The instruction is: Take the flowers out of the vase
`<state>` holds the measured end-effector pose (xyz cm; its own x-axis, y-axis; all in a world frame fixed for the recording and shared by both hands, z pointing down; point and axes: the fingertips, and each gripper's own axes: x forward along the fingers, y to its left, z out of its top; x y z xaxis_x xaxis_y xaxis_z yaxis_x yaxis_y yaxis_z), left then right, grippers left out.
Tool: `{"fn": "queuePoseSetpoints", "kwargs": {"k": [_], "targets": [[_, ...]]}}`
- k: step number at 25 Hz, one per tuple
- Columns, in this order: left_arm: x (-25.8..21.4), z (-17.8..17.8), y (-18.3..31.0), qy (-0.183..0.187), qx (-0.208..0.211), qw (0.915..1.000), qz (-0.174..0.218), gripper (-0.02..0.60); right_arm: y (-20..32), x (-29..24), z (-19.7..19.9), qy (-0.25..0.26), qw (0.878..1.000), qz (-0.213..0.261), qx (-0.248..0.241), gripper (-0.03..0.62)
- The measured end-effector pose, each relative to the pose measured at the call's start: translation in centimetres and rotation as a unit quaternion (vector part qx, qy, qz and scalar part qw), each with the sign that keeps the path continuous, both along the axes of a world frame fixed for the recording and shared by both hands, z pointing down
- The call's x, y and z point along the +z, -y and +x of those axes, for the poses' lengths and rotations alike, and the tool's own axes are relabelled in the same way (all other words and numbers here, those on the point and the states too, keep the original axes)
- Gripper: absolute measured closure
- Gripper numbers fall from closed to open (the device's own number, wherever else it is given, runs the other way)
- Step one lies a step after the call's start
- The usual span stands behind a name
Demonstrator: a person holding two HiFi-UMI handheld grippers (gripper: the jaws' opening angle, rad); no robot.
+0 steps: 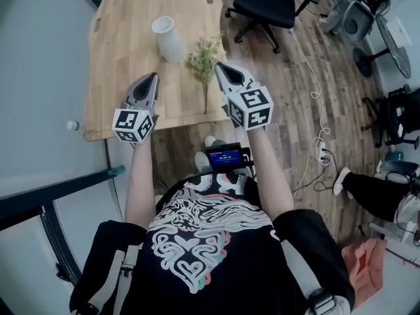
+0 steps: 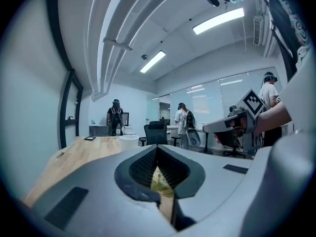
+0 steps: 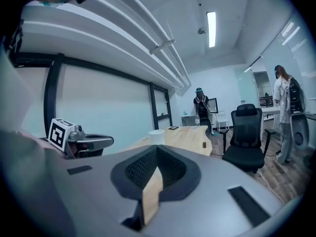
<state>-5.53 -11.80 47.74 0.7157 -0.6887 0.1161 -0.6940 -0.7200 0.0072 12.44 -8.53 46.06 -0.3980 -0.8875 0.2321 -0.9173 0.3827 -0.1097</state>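
Cool, even overhead lighting from ceiling strip lights (image 2: 218, 20) (image 3: 211, 28), which burn out to plain white, as does the glazed wall (image 2: 212, 100) in the left gripper view. The head view is muted and rather flat: the wooden table (image 1: 125, 51) is evenly lit with only faint, soft-edged shadows, the frame darkens toward its lower half, and detail stays fairly crisp. Both gripper views show strong fisheye distortion, straight ceiling lines bowing outward and the corners falling to black. The left gripper (image 2: 157, 154) and right gripper (image 3: 157, 154), close to their lenses, render soft; the distant room is sharper.
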Motion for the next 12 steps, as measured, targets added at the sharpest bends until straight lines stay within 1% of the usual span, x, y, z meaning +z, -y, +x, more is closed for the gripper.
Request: {"fn": "queuePoseSetpoints", "kwargs": {"k": [3, 6, 8, 12], "targets": [[-0.7, -0.9, -1.6, -0.003, -0.026, 0.9996, 0.006, 0.578, -1.7, -0.5, -0.2, -0.005, 1.0, 0.008, -0.003, 0.591], [-1.9, -1.4, -2.2, 0.002, -0.048, 0.9988, 0.014, 0.578, -2.1, -1.5, 0.7, -0.018, 0.999, 0.03, 0.022, 0.591], [-2.9, -1.6, -1.9, 0.008, -0.062, 0.9978, 0.021, 0.578, -1.7, -2.2, 1.3, -0.017, 0.998, 0.044, 0.037, 0.591], [-5.0, -1.5, -2.1, 0.002, -0.087, 0.9955, 0.037, 0.578, -1.5, -3.5, 1.3, -0.012, 0.998, 0.052, 0.022, 0.591]]}}
